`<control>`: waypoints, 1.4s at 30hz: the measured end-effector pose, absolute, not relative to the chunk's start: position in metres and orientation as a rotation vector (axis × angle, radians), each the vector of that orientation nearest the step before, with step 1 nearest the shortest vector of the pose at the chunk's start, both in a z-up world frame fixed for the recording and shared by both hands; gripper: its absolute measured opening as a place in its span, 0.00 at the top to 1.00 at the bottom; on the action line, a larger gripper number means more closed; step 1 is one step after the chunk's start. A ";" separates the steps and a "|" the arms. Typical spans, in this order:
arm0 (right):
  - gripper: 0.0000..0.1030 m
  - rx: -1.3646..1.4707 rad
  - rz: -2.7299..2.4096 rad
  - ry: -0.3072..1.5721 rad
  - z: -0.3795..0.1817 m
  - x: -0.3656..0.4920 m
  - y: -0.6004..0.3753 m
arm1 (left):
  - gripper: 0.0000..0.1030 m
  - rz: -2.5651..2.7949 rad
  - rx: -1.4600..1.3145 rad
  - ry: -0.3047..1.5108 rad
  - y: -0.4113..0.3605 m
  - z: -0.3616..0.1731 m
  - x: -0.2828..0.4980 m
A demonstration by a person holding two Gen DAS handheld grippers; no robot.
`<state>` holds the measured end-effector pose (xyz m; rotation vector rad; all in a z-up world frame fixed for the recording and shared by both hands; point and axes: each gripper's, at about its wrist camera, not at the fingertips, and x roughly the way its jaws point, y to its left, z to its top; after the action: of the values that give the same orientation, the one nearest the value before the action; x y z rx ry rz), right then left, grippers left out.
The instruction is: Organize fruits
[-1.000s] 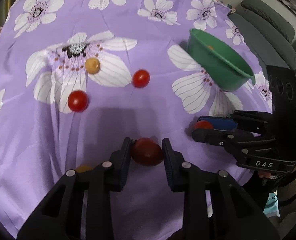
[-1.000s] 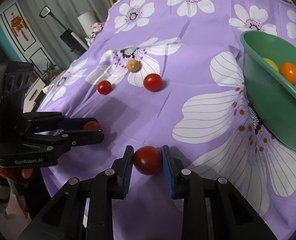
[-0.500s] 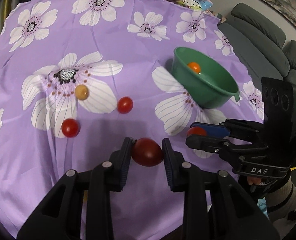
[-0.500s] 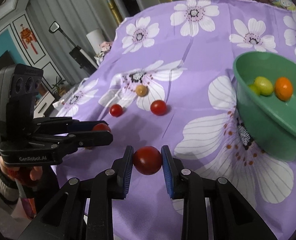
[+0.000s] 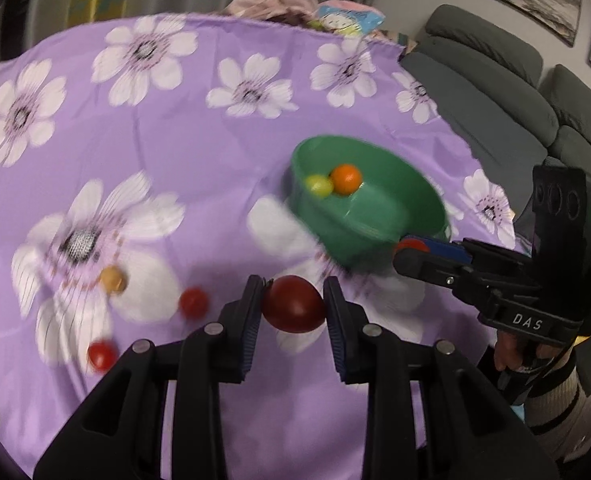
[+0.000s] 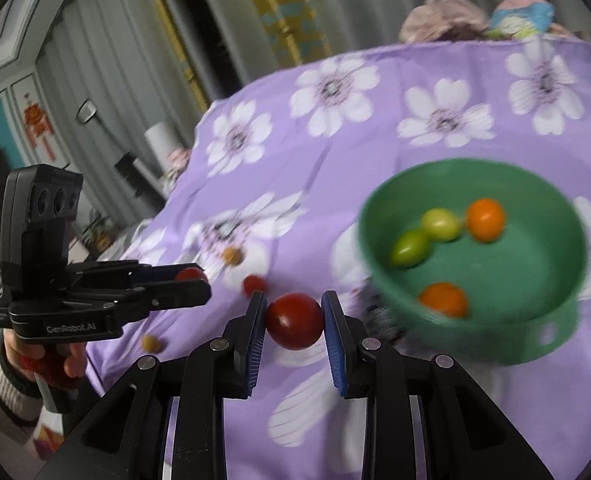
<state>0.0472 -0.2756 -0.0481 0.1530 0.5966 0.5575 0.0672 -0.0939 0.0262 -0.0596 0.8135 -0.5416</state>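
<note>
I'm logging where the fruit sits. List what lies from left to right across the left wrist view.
Red tomato → tan fruit → second red tomato → dark tomato in the left gripper → green bowl → right gripper.

Table covered with purple cloth printed with white flowers. On it: green bowl toward the right, two small red tomatoes and a tan round fruit toward the left, well apart from the bowl.
</note>
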 end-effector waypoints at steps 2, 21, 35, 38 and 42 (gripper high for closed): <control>0.71 0.168 0.520 0.574 -0.044 0.049 -0.289 | 0.71 -0.571 -0.056 0.789 -0.108 0.034 0.077; 0.71 0.174 0.314 0.584 -0.053 0.069 -0.333 | 0.71 -0.651 0.106 0.856 -0.195 0.003 0.133; 0.71 0.310 0.280 0.543 -0.043 0.060 -0.368 | 0.54 -0.532 -0.045 0.790 -0.117 0.028 0.120; 0.71 0.338 0.280 0.533 -0.042 0.058 -0.372 | 0.53 -0.450 -0.101 0.795 -0.079 0.029 0.113; 0.71 0.345 0.291 0.531 -0.039 0.057 -0.368 | 0.51 -0.340 -0.162 0.804 -0.034 0.026 0.098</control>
<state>0.0565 -0.3683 -0.0392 0.3454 0.5312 0.2907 0.0976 -0.0344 0.0256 -0.1622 0.8038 -0.3404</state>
